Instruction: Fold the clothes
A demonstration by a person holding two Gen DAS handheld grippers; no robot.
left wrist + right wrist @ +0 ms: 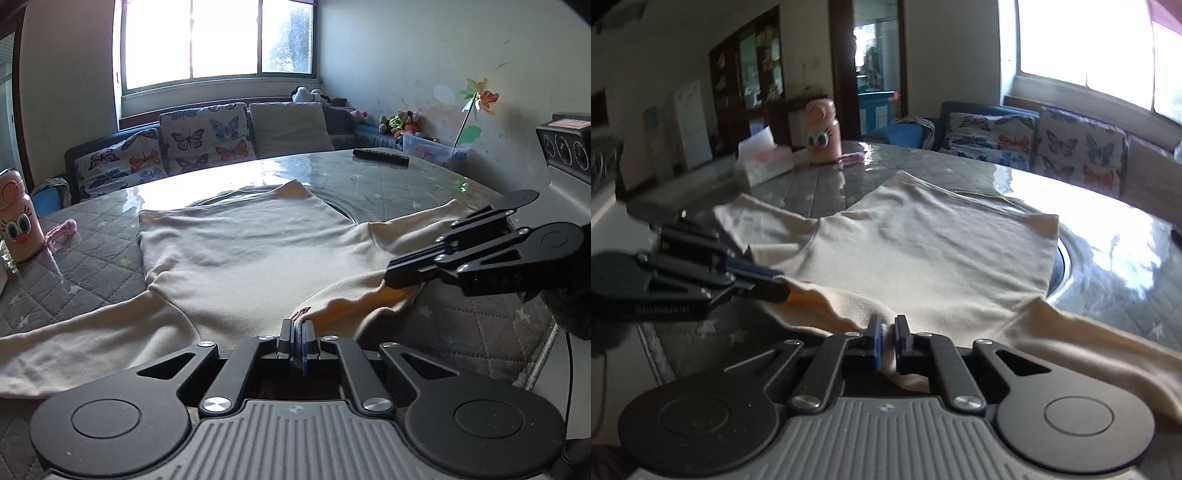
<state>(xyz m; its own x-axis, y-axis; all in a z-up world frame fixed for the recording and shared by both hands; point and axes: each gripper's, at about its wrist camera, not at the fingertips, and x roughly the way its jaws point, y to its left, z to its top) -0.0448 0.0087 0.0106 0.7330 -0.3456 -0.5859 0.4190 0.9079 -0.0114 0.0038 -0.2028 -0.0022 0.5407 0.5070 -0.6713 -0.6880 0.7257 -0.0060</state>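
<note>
A cream long-sleeved top [243,258] lies spread flat on the padded table, hem away from me, sleeves out to both sides. My left gripper [298,328] is shut on the top's near edge at the neckline. My right gripper [397,275] comes in from the right and is shut on the same raised edge near the shoulder. In the right wrist view the top [923,258] fills the middle, my right gripper [888,330] pinches a fold of its near edge, and my left gripper [775,286] grips the edge at the left.
A pink cartoon bottle [16,225] and a pink cloth scrap [62,230] stand at the table's left. A tissue box [764,162] sits beside the bottle. A dark remote [380,157] lies at the far right. A round inset [1062,266] shows under the top. A sofa [207,140] stands beyond.
</note>
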